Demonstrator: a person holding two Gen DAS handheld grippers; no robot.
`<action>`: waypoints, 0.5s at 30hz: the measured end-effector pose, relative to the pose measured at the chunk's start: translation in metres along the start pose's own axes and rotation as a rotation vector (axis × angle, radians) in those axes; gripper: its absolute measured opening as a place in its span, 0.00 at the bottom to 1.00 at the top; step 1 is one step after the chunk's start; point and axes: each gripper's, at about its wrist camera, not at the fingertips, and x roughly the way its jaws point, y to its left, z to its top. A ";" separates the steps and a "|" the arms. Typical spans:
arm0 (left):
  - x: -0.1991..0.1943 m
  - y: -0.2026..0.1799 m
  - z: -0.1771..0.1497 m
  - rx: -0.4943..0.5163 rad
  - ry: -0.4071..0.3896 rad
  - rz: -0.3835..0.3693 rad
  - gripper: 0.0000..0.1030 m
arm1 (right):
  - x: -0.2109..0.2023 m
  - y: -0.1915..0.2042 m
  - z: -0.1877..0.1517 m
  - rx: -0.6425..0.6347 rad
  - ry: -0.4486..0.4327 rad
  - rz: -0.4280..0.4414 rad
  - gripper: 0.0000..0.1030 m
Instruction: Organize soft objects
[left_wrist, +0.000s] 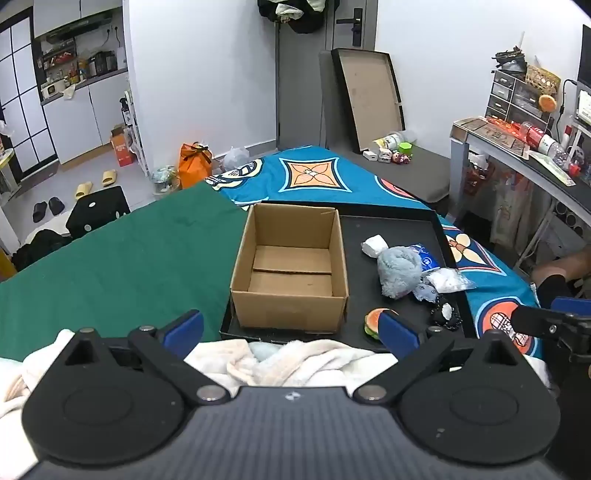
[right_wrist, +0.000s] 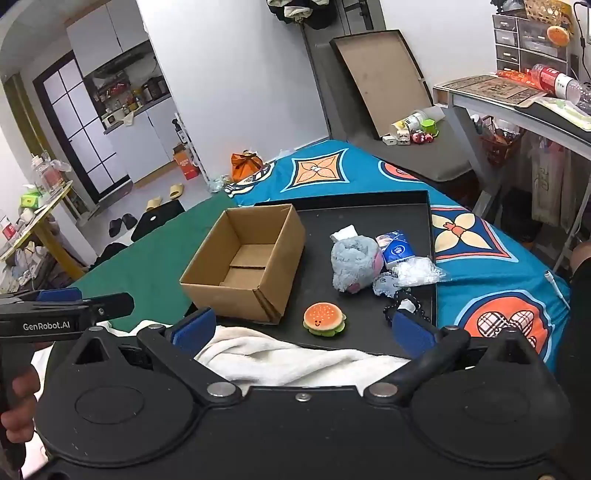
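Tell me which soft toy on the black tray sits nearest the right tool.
The burger plush: orange bun, smiley face, alone at the tray's near edge.

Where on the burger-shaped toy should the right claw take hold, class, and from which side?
Grip the burger toy across its round edge, bun to bun, coming from above and the near side. It lies flat and alone on the black tray, nearest the open right claw.
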 end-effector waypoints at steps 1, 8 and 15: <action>0.000 0.000 0.000 -0.003 0.004 -0.001 0.97 | 0.000 0.001 -0.001 0.000 0.000 -0.002 1.00; -0.008 -0.001 -0.004 -0.007 -0.009 -0.020 0.97 | -0.011 0.005 -0.001 -0.007 -0.012 -0.002 1.00; -0.016 0.006 -0.007 -0.020 0.000 -0.021 0.97 | -0.011 0.007 0.000 -0.008 -0.007 -0.004 1.00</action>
